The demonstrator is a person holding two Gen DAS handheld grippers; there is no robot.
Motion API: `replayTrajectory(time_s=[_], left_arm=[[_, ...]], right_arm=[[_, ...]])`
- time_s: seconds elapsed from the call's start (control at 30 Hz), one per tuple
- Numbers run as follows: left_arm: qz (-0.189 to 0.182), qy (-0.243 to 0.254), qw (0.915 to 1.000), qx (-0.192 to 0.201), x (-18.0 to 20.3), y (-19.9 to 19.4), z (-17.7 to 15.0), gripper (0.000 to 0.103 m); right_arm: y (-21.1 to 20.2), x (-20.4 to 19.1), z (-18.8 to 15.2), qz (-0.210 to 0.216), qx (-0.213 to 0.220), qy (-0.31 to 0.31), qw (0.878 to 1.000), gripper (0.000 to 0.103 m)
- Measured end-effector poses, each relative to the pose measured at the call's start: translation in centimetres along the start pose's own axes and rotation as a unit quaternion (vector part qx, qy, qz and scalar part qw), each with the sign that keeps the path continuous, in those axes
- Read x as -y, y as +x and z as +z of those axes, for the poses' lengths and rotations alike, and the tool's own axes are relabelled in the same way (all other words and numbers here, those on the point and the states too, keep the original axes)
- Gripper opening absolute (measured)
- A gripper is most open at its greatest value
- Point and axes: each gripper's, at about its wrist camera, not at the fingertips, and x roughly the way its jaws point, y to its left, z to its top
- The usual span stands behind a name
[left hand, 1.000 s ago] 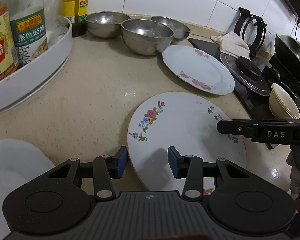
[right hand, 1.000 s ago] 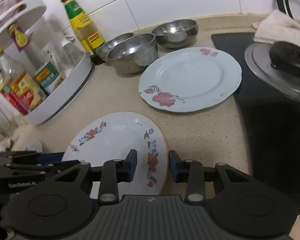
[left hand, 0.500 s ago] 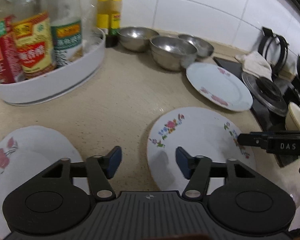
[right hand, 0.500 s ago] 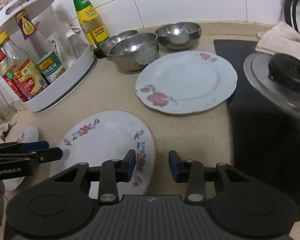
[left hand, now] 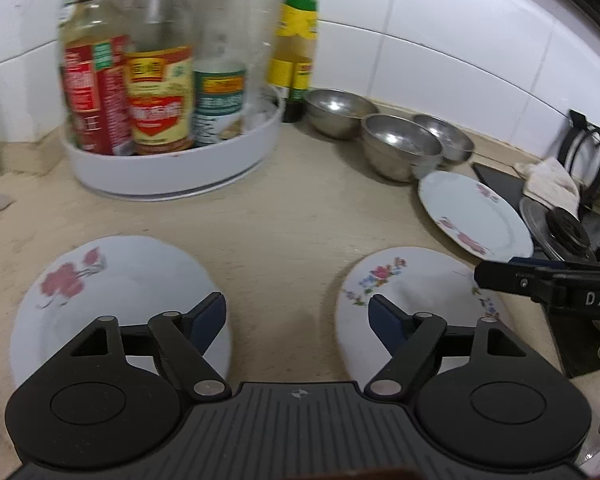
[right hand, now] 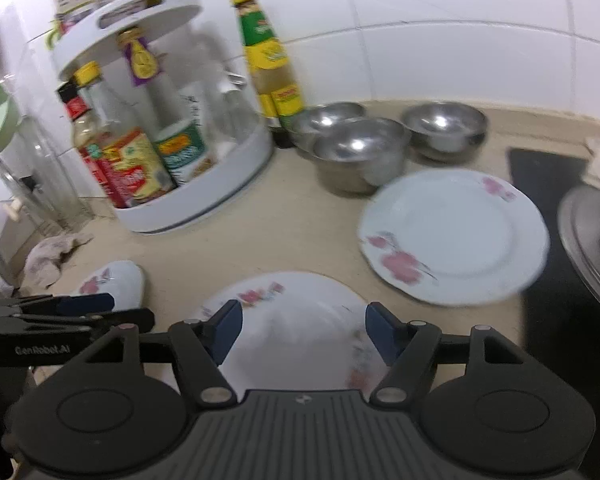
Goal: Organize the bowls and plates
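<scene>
Plates first: three lie flat on the counter (left hand: 284, 224), none stacked. Multicolour floral plate (right hand: 296, 332) sits near centre, straight under the right gripper (right hand: 303, 330); pink-blossom plate (right hand: 454, 236) lies far right, its right rim over the black cooktop (right hand: 548, 168) edge; second pink-flower plate (left hand: 116, 300) lies near left, partly under the left gripper (left hand: 296, 316). Three steel bowls (right hand: 356, 148) cluster far centre by the tiled wall, next to the green-capped sauce bottle (right hand: 270, 64) and the white condiment turntable (right hand: 204, 184). Both grippers have just been opening: left stands wide with bare counter between its jaws, one finger over each near plate, gripping nothing; right stands fairly wide over the floral plate, pads not pressing it, so the plate looks released. Judgement: the floral plate is set down and the next pick is being chosen, likely gathering plates into one stack. To do it well: come in low at a plate's rim, one pad under the lip and one on top, and pinch the rim rather than the flat face; glazed china is slippery, so close fully before lifting. Keep the plate level and lower it centred on the stack, not dropped. Mind the overhanging far-right plate, which could tip or slide, and keep the two grippers apart since they sit close over the near plates. Both views are somewhat blurred.
</scene>
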Motion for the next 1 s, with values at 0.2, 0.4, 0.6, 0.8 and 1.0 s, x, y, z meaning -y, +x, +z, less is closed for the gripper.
replayTrajectory(time_s=[0.2, 0.4, 0.6, 0.8, 1.0], left_arm=[[0.039, -0.037, 0.9985, 0.014, -2.1, -2.0, -0.8, 0.087], [0.09, -0.077, 0.9927, 0.021, -4.9, -3.8, -1.7, 0.089], [0.153, -0.093, 0.9835, 0.027, -7.3, -5.2, -2.4, 0.093], [0.169, -0.105, 0.9797, 0.024, -9.2, -5.8, -3.0, 0.099], [0.17, -0.097, 0.9805, 0.022, -10.1, -5.6, -2.9, 0.102]], right_arm=[[0.8, -3.0, 0.7, 0.046, 0.007, -0.021, 0.999, 0.079], [2.3, -6.5, 1.0, 0.074, 0.001, -0.047, 0.996, 0.08], [3.7, -9.6, 1.3, 0.079, -0.007, -0.078, 0.994, 0.088], [4.9, -11.2, 1.4, 0.087, -0.011, -0.07, 0.994, 0.088], [5.8, -12.4, 1.4, 0.084, -0.012, -0.065, 0.994, 0.089]])
